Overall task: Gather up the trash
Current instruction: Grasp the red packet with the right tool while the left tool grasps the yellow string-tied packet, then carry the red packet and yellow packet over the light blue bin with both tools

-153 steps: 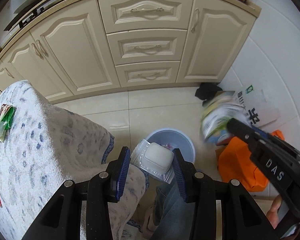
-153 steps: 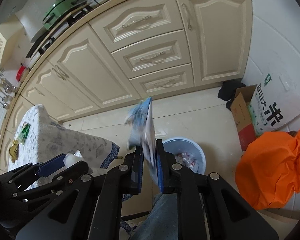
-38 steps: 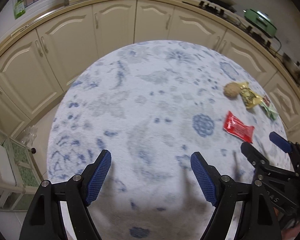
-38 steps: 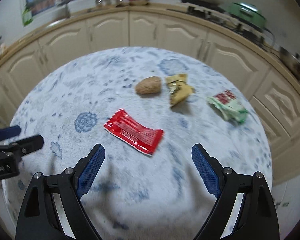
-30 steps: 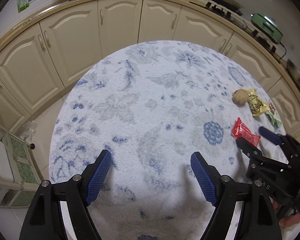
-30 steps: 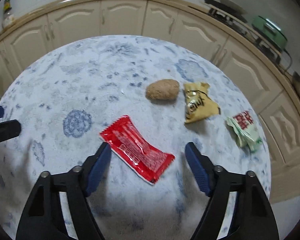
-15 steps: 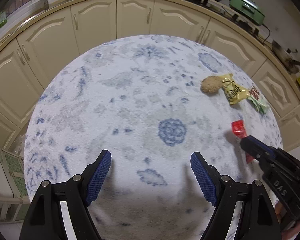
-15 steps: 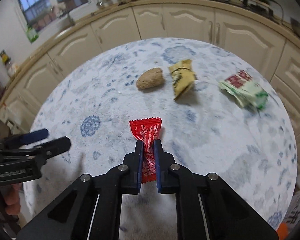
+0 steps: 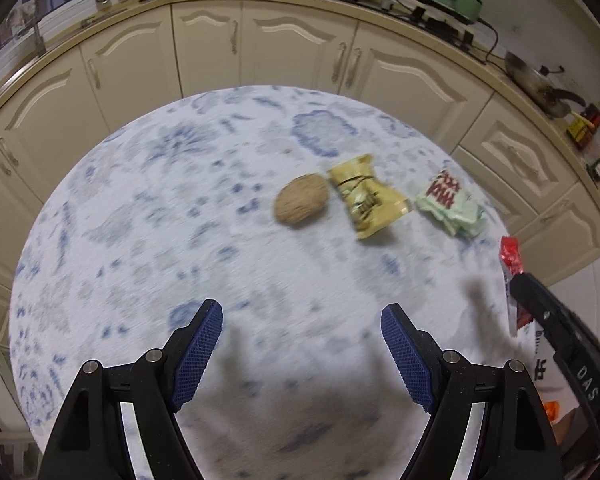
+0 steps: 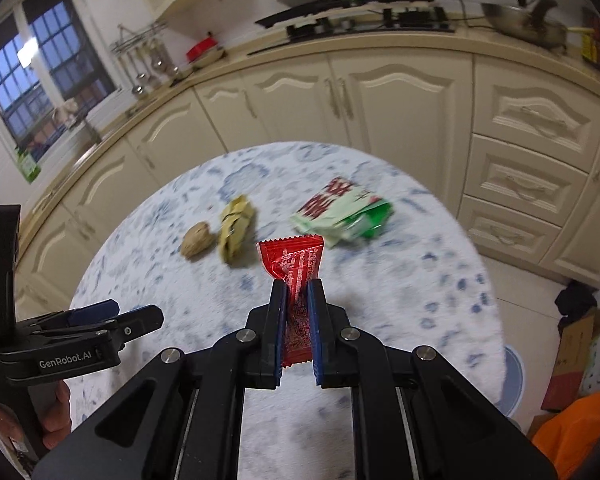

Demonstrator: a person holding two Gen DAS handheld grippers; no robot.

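My right gripper (image 10: 297,292) is shut on a red wrapper (image 10: 294,264), held upright above the round table (image 10: 420,300). From the left wrist view the same red wrapper (image 9: 511,258) shows at the right edge, clamped in the right gripper (image 9: 518,280). On the cloth lie a brown walnut-like lump (image 9: 301,204), a yellow wrapper (image 9: 366,196) and a green-and-white packet (image 9: 450,202). My left gripper (image 9: 302,340) is open over the near part of the table, with nothing between its fingers. It appears at the left in the right wrist view (image 10: 116,312).
Cream cabinets (image 9: 260,44) curve round behind the table. A blue bin rim (image 10: 514,376) peeks past the table's right edge, beside a cardboard box (image 10: 572,360) and an orange bag (image 10: 580,428). A person's hand (image 10: 54,420) holds the left gripper.
The right gripper shut on the red wrapper, lifted it off the cloth and carried it rightward. The left gripper moved across the table toward the remaining litter, staying open.
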